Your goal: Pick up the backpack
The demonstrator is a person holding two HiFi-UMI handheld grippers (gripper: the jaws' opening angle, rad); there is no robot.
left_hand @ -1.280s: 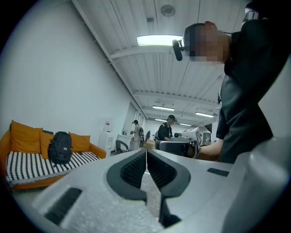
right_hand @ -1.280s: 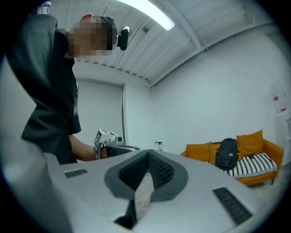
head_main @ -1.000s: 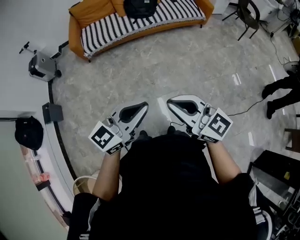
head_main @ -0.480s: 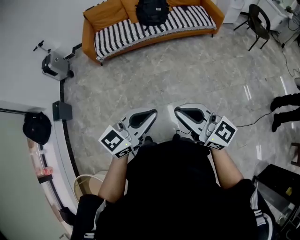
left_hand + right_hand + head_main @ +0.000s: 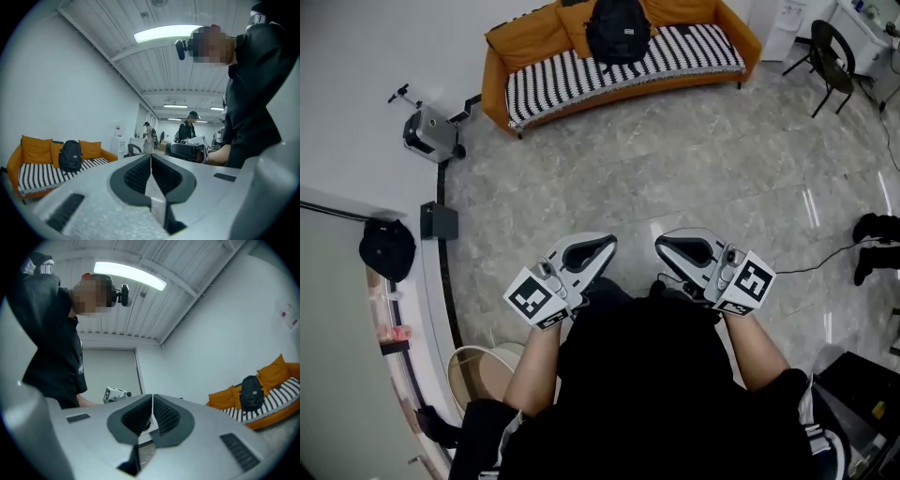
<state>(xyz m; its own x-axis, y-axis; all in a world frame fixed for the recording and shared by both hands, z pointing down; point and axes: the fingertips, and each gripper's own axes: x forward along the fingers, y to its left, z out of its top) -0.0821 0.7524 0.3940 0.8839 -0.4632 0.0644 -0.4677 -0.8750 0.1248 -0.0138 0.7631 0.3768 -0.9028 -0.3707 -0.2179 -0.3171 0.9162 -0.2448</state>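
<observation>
A black backpack (image 5: 618, 30) stands upright on the orange sofa (image 5: 517, 45) with a striped cover, at the top of the head view. It also shows small in the left gripper view as the backpack (image 5: 71, 156), and in the right gripper view as the backpack (image 5: 251, 393). My left gripper (image 5: 610, 245) and right gripper (image 5: 661, 247) are held close to my body, far from the sofa, tips turned toward each other. Both are shut with nothing between the jaws.
A small grey machine (image 5: 429, 136) stands by the wall left of the sofa. A black box (image 5: 438, 220) and a black cap (image 5: 387, 249) lie at the left. A dark chair (image 5: 832, 53) is at the top right. A cable (image 5: 825, 256) runs across the stone floor.
The sofa and backpack have slid down and to the right in the head view as I move toward them. Both grippers stay shut in front of my body.
</observation>
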